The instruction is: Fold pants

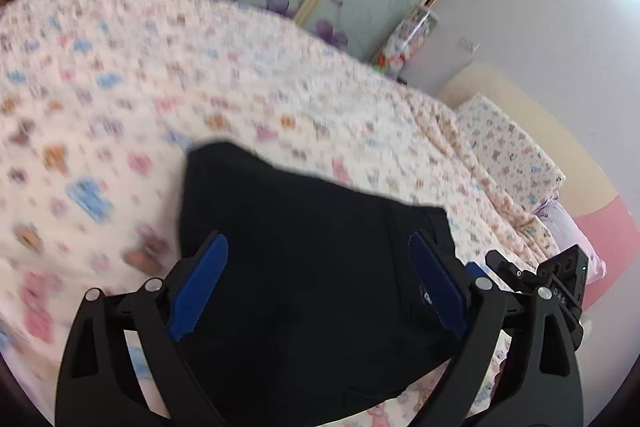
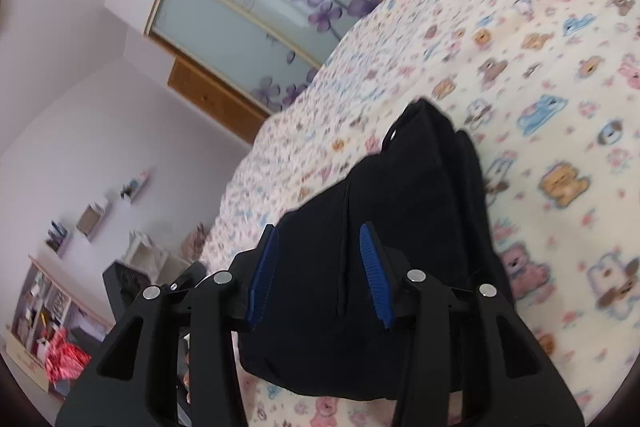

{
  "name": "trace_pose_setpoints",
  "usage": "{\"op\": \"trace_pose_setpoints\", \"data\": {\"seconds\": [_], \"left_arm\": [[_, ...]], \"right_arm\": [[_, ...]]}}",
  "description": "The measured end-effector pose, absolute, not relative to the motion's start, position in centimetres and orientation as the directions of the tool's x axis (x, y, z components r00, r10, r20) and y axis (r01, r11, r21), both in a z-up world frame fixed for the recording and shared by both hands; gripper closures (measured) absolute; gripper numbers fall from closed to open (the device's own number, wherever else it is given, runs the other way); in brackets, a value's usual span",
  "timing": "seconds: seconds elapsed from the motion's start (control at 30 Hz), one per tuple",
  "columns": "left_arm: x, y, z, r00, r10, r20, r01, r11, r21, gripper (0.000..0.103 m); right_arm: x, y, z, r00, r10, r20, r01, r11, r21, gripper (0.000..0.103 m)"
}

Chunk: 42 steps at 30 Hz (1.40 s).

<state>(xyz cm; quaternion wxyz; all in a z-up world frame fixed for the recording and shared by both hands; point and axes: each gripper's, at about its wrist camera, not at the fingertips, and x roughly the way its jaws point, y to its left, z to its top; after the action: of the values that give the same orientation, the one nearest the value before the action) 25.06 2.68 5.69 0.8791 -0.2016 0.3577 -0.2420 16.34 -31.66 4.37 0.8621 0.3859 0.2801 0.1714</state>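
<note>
Your black fabric pants (image 1: 304, 267) lie folded compactly on the bear-print bed quilt (image 1: 120, 87), ahead of both fingers. The left gripper (image 1: 320, 279) gapes wide and the right gripper (image 2: 320, 267) stands partly parted; neither pinches cloth. The folding looks nearly done, perhaps one tidy-up left.

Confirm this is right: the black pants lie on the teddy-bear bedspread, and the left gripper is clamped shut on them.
Not quite. The black pants do lie on the teddy-bear bedspread, but the left gripper is not clamped shut: the left wrist view shows its blue pads spread wide apart over the fabric, pressing on nothing.
</note>
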Motion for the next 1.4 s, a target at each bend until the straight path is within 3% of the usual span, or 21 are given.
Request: {"op": "trace_pose_setpoints", "data": {"seconds": [0.2,0.27,0.33,0.37,0.53,0.57,0.6,0.63,0.67,0.7,0.87,1.03,1.13,1.2,1.4], "left_arm": [[26.8,2.1,1.0,0.566,-0.536,-0.627,0.201,0.827,-0.525,0.015],[27.3,2.5,-0.3,0.550,-0.547,-0.631,0.172,0.814,-0.556,0.016],[27.5,2.6,-1.4,0.565,-0.544,-0.620,0.148,0.806,-0.573,0.016],[27.6,2.5,-1.7,0.573,-0.540,-0.616,0.146,0.808,-0.571,0.016],[26.8,0.6,-1.4,0.619,-0.470,-0.630,0.197,0.869,-0.454,0.010],[26.3,0.3,-1.0,0.630,-0.449,-0.634,0.205,0.883,-0.423,0.010],[25.8,0.2,-0.6,0.638,-0.437,-0.634,0.207,0.890,-0.405,0.009],[24.8,0.0,0.1,0.651,-0.422,-0.631,0.220,0.900,-0.375,0.009],[24.1,-0.1,0.6,0.658,-0.419,-0.625,0.235,0.903,-0.359,0.008],[23.2,-0.1,1.1,0.670,-0.419,-0.613,0.253,0.905,-0.342,0.004],[17.8,-0.7,3.5,0.733,-0.441,-0.518,0.342,0.897,-0.280,0.002],[17.3,-2.6,1.9,0.714,-0.365,-0.597,0.318,0.929,-0.188,0.002],[18.1,-2.7,0.3,0.695,-0.328,-0.640,0.282,0.943,-0.177,0.002],[18.3,-2.7,-0.3,0.695,-0.314,-0.647,0.269,0.948,-0.171,0.002],[18.1,-2.5,-0.6,0.700,-0.311,-0.643,0.268,0.949,-0.168,0.002]], "right_arm": [[17.7,-32.4,1.2,0.743,0.493,-0.452,0.021,0.659,0.752,0.059],[18.2,-33.4,-0.5,0.735,0.512,-0.444,0.046,0.617,0.786,0.071],[18.2,-34.3,-2.0,0.735,0.517,-0.439,0.076,0.581,0.811,0.099],[18.2,-34.6,-2.5,0.735,0.522,-0.434,0.084,0.565,0.821,0.103],[17.7,-35.2,-3.7,0.744,0.555,-0.372,0.066,0.493,0.867,0.102],[17.5,-35.0,-3.3,0.748,0.549,-0.372,0.061,0.502,0.863,0.098],[17.1,-34.9,-2.6,0.757,0.539,-0.369,0.056,0.509,0.859,0.083],[16.7,-34.9,-1.6,0.767,0.534,-0.355,0.043,0.510,0.859,0.055],[16.6,-34.8,-0.7,0.779,0.528,-0.339,0.022,0.517,0.856,0.035],[15.6,-34.7,0.9,0.800,0.509,-0.317,-0.012,0.542,0.840,0.005],[12.7,-33.1,4.8,0.813,0.506,-0.288,-0.103,0.612,0.784,0.004],[11.7,-32.8,2.9,0.755,0.602,-0.258,-0.105,0.500,0.860,0.004],[11.8,-32.8,1.8,0.730,0.600,-0.328,-0.064,0.537,0.841,0.004],[12.4,-32.9,0.3,0.715,0.597,-0.364,-0.016,0.535,0.845,0.004],[12.5,-32.9,-0.1,0.725,0.593,-0.349,-0.021,0.525,0.851,0.001]]}}
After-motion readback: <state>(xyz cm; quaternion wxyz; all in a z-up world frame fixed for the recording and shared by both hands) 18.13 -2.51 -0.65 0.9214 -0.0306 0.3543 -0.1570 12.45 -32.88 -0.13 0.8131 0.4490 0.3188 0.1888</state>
